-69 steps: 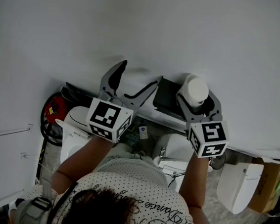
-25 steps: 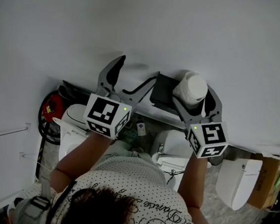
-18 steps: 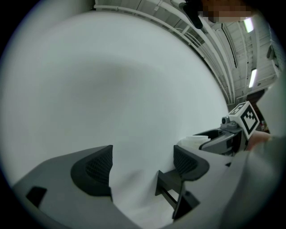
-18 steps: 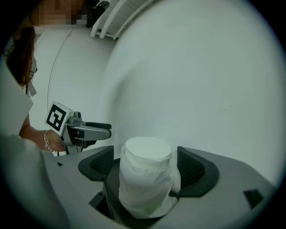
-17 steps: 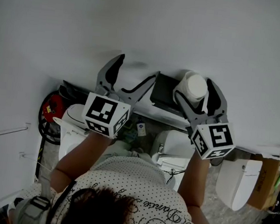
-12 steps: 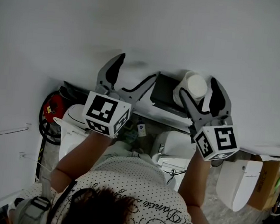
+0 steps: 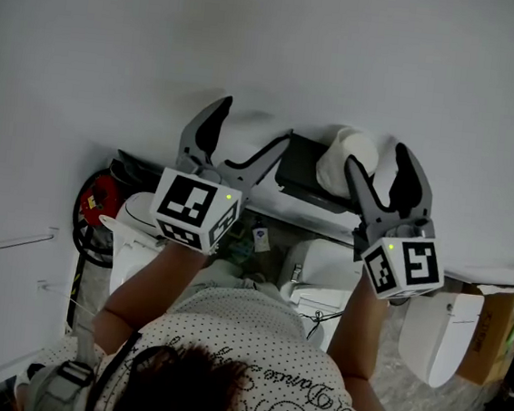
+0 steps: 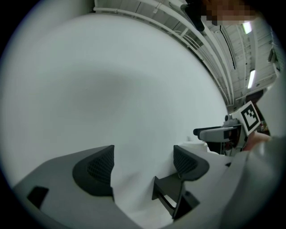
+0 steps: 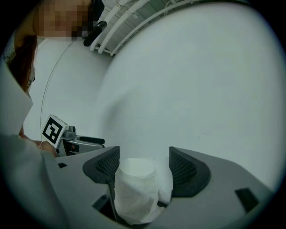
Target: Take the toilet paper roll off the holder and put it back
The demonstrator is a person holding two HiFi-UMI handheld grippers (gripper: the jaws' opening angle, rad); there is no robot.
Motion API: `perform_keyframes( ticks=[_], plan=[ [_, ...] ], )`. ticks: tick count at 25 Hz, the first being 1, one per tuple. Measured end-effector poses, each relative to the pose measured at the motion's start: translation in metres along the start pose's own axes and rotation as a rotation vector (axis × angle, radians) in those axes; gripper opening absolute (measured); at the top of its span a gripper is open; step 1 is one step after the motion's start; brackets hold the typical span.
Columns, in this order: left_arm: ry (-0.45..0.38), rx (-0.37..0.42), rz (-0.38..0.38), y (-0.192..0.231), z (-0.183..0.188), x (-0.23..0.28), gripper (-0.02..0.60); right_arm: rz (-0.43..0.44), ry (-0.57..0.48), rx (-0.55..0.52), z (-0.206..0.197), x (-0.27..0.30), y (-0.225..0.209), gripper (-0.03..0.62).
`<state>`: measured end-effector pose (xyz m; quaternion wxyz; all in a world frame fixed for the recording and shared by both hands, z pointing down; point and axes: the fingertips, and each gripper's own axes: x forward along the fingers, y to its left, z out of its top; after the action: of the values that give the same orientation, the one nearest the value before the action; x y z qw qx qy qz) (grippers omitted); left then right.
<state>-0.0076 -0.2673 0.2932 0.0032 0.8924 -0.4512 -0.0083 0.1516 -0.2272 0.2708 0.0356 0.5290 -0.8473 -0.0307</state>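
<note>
Closing around the toilet paper roll [image 9: 134, 188], the right hand-held gripper [image 9: 144, 163] has the roll between its jaws. One pad touches it; the other looks a little apart. The left hand-held gripper [image 8: 143, 165] is open and empty, just beside the holder [image 7: 301, 173]. The roll sits at the holder's right end, against the wall [image 7: 256, 45]. It looks light and soft, so it may squash. Hold it gently around its middle.
</note>
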Motion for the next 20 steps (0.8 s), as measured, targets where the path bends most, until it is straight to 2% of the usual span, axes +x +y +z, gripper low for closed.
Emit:
perform_keyframes(
  ticks=[6, 12, 15, 20],
  plan=[
    [-0.012, 0.006, -0.001, -0.001, -0.003, -0.003, 0.338, -0.036, -0.03, -0.002, 0.001, -0.008, -0.008, 0.256],
    [-0.033, 0.01, -0.024, -0.009, -0.002, -0.013, 0.197, -0.069, -0.054, -0.017, 0.002, -0.017, -0.004, 0.157],
    [-0.043, 0.003, -0.036, -0.014, -0.001, -0.017, 0.105, -0.081, -0.042, -0.017, -0.002, -0.021, -0.004, 0.115],
    [-0.03, -0.007, -0.058, -0.015, -0.01, -0.014, 0.026, -0.098, -0.024, 0.0, -0.013, -0.018, -0.006, 0.047]
  ],
)
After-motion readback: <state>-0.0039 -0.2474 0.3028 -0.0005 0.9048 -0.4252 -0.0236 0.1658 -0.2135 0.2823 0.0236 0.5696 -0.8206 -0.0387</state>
